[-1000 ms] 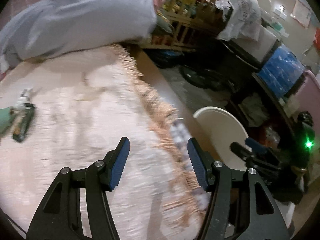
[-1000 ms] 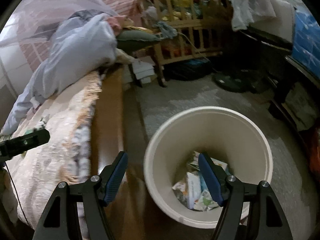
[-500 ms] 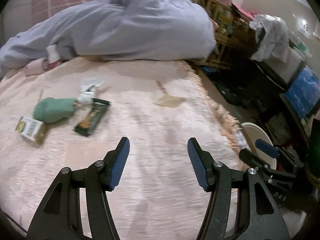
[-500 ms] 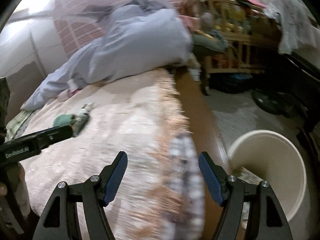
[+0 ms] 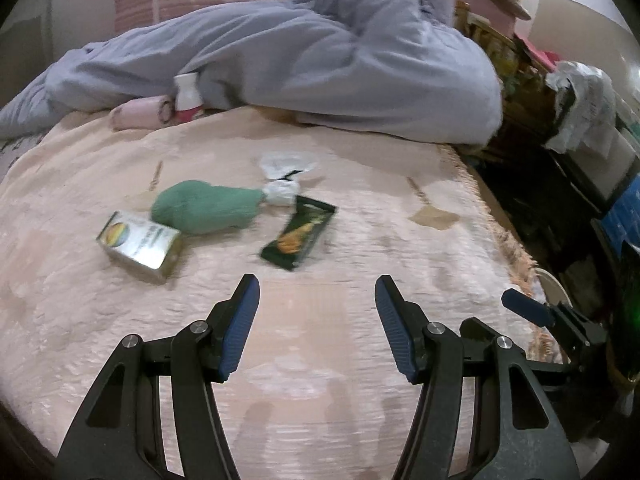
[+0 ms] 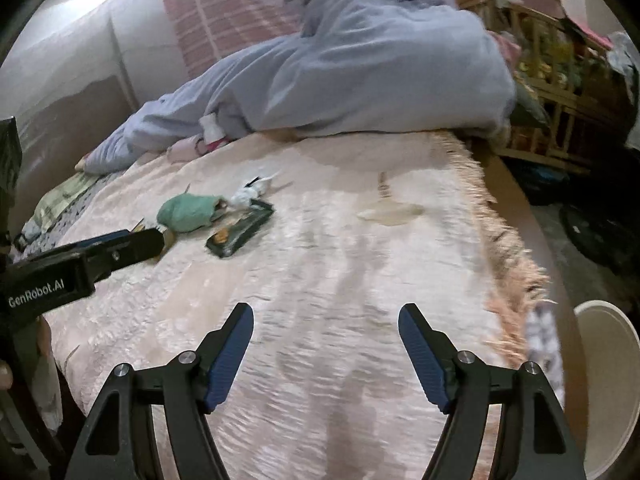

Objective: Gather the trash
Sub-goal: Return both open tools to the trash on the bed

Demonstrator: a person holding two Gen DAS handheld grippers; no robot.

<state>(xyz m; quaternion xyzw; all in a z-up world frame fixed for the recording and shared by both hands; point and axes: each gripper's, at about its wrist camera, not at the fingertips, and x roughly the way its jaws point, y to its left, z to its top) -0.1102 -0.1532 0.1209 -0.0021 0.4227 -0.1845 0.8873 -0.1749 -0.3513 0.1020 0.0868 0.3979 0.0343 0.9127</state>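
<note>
Left gripper [image 5: 316, 304]: held wide apart above the pink bedspread [image 5: 360, 240], nothing between the blue-padded fingers [image 5: 240, 320]. Right gripper [image 6: 326, 336]: likewise spread wide and empty, held over the same bedspread nearer its fringed edge [image 6: 504, 248]; its tip is also seen at the right of the left wrist view.

Trash, grouped on the bedspread ahead of the left gripper:
- Dark green snack wrapper [image 5: 299, 238], lying flat, nearest the fingers.
- Small carton [image 5: 140, 246], lying on its side, to the left of the wrapper; its print is blurred and cannot be read.
- Green cloth bundle [image 5: 206, 208], touching the carton's far side.
- White crumpled piece [image 5: 282, 192], what may be tissue or plastic, at the bundle's right end and touching the wrapper's far corner.

Further items:
- Grey-blue quilt [image 5: 320, 60], heaped along the far side of the bed.
- Pink roll [image 5: 140, 116] and white bottle [image 5: 188, 94], against the quilt's near edge.
- Cream bin [image 6: 608, 376], on the floor beside the bed, partly cut off at the right of the right wrist view.
- Wooden crib [image 6: 560, 92], beyond the bed's far corner.
</note>
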